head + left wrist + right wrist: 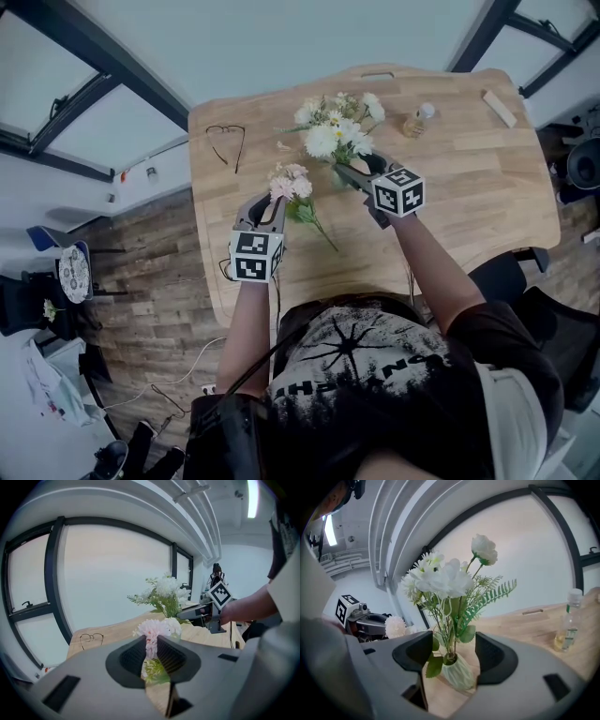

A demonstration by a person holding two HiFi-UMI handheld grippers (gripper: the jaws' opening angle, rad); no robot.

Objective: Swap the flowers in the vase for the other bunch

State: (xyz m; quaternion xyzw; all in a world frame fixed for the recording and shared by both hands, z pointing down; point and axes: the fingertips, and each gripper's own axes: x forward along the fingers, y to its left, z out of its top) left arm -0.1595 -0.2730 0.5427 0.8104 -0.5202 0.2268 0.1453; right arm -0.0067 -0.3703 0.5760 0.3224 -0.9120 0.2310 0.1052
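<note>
A bunch of white flowers with green fern [333, 131] [445, 581] stands in a small pale green ribbed vase [458, 672] on the wooden table [469, 187]. My right gripper [354, 174] [454, 651] is open, one jaw on each side of the vase and its stems, just in front of it. My left gripper [270, 199] [151, 651] is shut on the stem of the pink and cream bunch [291, 183] [157, 629], held a little left of the vase with the blooms pointing away from me. In the head view the white blooms hide the vase.
A pair of glasses [225, 141] [91, 639] lies at the table's far left. A small bottle of yellowish liquid [419, 119] [567, 625] stands right of the vase. A wooden block [499, 108] lies at the far right corner. A dark chair [562, 328] sits by my right side.
</note>
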